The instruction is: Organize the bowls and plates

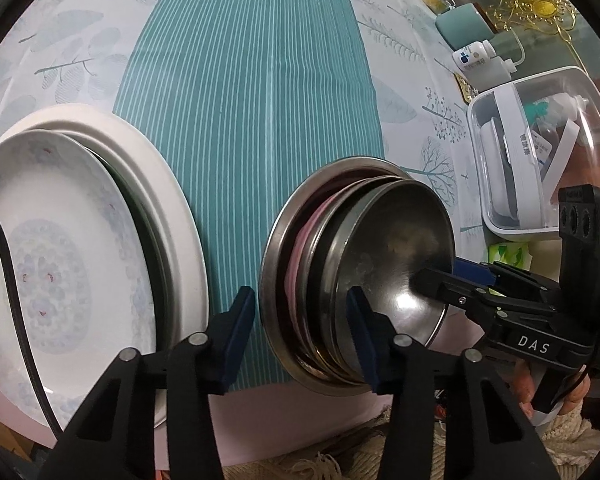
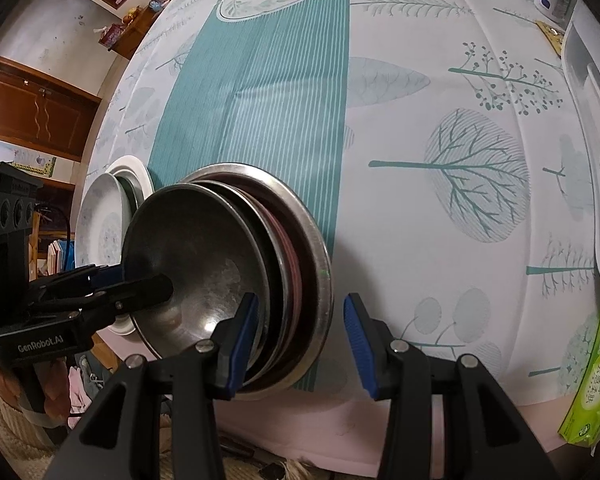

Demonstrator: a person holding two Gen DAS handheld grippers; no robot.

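A stack of steel dishes stands near the table's front edge. A shiny steel bowl is on top. Under it are more steel rims and a pink one, and a wide steel plate is at the bottom. My left gripper straddles the stack's left rim, one pad inside the bowl and one outside, with gaps showing. On the opposite rim my right gripper straddles the same way, its pads clear of the metal. A floral plate lies on larger white plates to the left.
A clear plastic box with a white rim sits at the right, with a green tissue pack nearer the front edge. A white bottle and a teal box stand farther back. A black cable crosses the floral plate.
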